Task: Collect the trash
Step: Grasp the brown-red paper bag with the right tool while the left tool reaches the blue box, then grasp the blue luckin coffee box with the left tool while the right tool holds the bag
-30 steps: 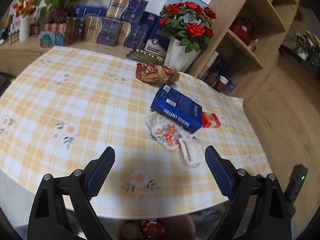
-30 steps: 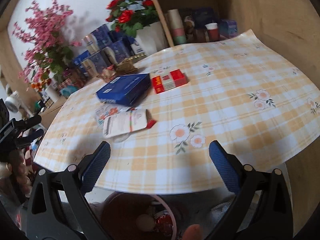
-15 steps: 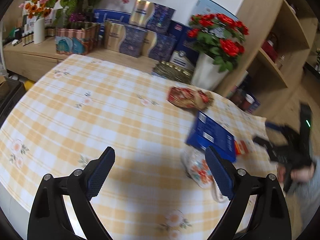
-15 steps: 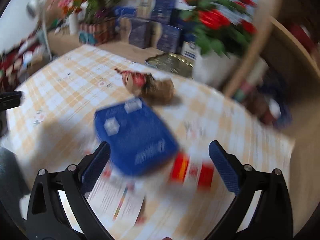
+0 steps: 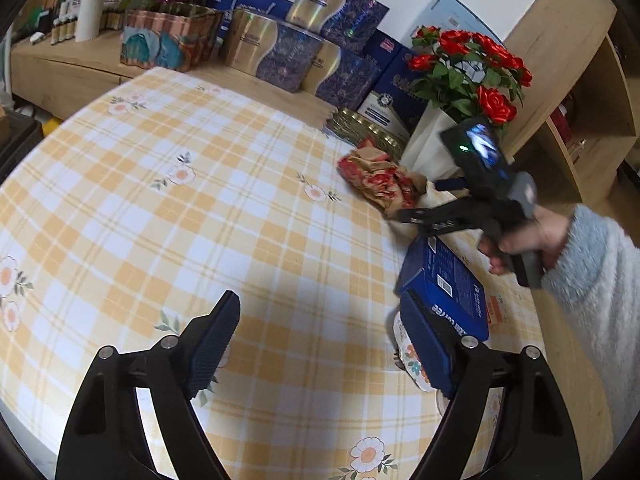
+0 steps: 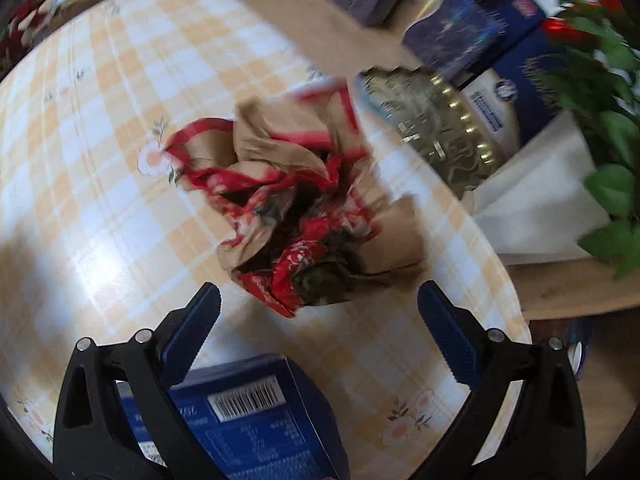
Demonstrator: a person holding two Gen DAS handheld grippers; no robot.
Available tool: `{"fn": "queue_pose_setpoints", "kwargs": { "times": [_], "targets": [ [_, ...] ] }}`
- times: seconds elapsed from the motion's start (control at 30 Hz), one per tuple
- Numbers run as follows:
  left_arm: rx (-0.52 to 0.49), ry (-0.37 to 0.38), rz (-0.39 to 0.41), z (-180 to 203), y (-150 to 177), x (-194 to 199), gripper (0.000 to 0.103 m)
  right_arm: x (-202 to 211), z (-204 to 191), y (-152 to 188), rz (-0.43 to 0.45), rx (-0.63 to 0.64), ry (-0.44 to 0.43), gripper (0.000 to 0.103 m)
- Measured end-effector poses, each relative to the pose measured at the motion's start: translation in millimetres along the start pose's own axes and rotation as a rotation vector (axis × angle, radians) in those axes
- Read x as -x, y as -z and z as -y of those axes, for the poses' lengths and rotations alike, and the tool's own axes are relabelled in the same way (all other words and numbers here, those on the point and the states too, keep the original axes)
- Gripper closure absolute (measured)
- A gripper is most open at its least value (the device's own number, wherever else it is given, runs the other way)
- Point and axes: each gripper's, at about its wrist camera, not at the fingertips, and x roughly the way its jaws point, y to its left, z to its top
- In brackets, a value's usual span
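Note:
A crumpled red and tan wrapper point(image 6: 296, 216) lies on the checked tablecloth point(image 5: 200, 208); it also shows in the left wrist view point(image 5: 380, 180). My right gripper point(image 6: 320, 312) is open just in front of the wrapper, above a blue box point(image 6: 248, 416). In the left wrist view the right gripper point(image 5: 424, 216) reaches toward the wrapper. My left gripper point(image 5: 332, 344) is open and empty over the table, left of the blue box point(image 5: 444, 300). A flowered wrapper point(image 5: 408, 356) and a red pack point(image 5: 496, 312) lie by the box.
A white vase of red roses point(image 5: 468, 80) stands behind the wrapper, next to a gold tin point(image 6: 440, 120). Blue and gold gift boxes point(image 5: 304, 52) line the wooden sideboard. A wooden shelf unit point(image 5: 572, 60) stands at the right.
My right gripper has swung in over the blue box toward the crumpled wrapper. My left gripper has moved up and left over the table. Both stay open.

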Motion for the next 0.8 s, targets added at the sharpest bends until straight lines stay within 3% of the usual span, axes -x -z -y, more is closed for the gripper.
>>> {"fn": "queue_pose_setpoints", "kwargs": {
  "times": [0.27,0.37,0.47,0.53,0.6,0.63,0.7,0.8],
  "targets": [
    [0.015,0.039,-0.005,4,5,-6,0.026,6,-11,-20,0.061,0.021,0.005,0.006],
    [0.022,0.025,-0.007,1,6,-7,0.026,-7,-20,-29,0.031,0.053,0.027,0.006],
    [0.035,0.019,-0.012,-4,7,-7,0.028,-28,-19,-36,-0.012,0.006,0.024,0.008],
    [0.041,0.015,-0.013,-6,7,-6,0.031,-30,-16,-36,-0.006,-0.029,0.045,0.036],
    [0.048,0.015,-0.021,-7,6,-5,0.039,-19,-8,-35,0.033,-0.068,0.027,0.045],
    [0.047,0.012,-0.031,-7,5,-6,0.049,-8,0,-32,0.06,-0.118,-0.019,0.046],
    [0.052,0.02,-0.04,-4,5,-7,0.06,18,11,-21,0.147,-0.187,-0.046,0.047],
    [0.061,0.059,-0.05,5,7,-9,0.061,69,24,18,0.293,-0.277,-0.096,0.047]
  ]
}}
